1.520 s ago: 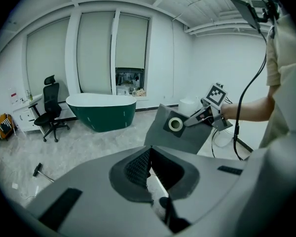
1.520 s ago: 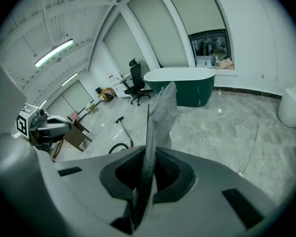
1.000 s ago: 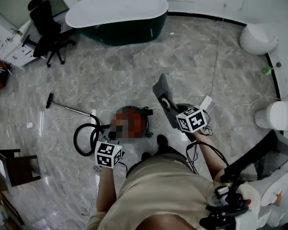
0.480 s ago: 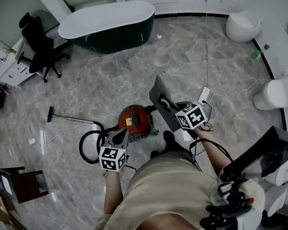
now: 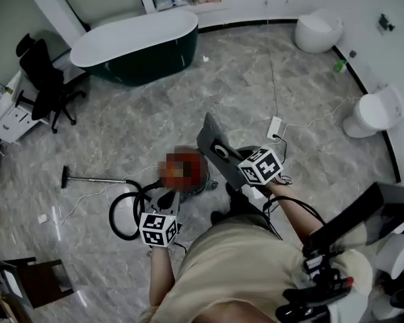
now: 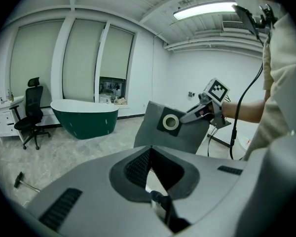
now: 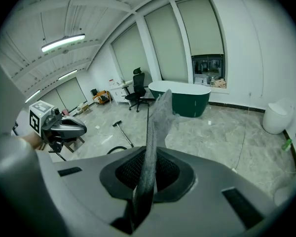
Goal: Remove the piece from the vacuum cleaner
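The grey dust bag [image 5: 213, 142] is already out, raised up and to the right of the vacuum cleaner [image 5: 203, 180] and pinched edge-on in the clamped right gripper [image 7: 147, 181], while the left gripper [image 6: 155, 184], jaws parted and empty, hovers low just beside the cleaner, leaving only the setting-aside, I judge.

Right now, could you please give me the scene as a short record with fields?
Setting: grey stone floor, dark green bathtub beyond
Vacuum: round red vacuum cleaner on the floor, black hose coiled beside it
Piece: flat grey fabric dust bag with a ring opening, held in the air, apart from the vacuum
Right gripper: shut on the dust bag's edge
Left gripper: open, empty, near the vacuum
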A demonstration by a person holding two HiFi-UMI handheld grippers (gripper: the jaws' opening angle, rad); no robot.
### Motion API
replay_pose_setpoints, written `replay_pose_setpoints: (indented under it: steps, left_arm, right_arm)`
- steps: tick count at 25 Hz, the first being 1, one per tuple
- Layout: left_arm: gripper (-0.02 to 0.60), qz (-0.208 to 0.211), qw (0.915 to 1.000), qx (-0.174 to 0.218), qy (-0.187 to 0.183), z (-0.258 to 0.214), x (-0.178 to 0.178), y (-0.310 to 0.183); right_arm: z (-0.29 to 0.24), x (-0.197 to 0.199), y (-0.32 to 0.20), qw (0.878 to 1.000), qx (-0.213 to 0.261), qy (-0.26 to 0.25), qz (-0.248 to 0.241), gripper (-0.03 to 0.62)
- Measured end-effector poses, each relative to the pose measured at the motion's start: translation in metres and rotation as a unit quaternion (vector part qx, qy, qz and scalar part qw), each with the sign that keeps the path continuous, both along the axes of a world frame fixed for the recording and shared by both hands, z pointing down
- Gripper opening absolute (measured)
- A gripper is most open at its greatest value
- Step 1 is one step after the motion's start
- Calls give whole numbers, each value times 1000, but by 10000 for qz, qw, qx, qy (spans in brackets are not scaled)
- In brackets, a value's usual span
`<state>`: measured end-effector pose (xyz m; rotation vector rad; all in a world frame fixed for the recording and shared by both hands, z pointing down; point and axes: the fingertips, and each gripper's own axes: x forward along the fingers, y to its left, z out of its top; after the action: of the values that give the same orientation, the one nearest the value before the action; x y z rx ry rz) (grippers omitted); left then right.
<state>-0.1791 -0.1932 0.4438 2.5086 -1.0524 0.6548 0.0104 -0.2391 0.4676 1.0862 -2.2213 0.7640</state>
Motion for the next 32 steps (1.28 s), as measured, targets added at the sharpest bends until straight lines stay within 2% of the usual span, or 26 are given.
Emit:
replay_pose_setpoints:
  steps: [8, 12, 22, 32]
  left_arm:
    - [2, 650, 9977, -209, 45, 12, 34, 23]
    - [2, 910, 9957, -188, -8, 12, 60, 32]
    - [2, 1066, 9941, -126, -146, 8, 111, 47]
    - [2, 955, 9949, -172, -277, 5, 166, 71]
  right_arm:
    - [8, 25, 42, 9989, -206, -30, 416, 25]
    - [11, 46, 62, 9983, -237, -54, 537, 25]
    - [12, 93, 80, 9976, -171, -165, 654, 25]
    - [23, 146, 99, 9979, -287, -294, 506, 25]
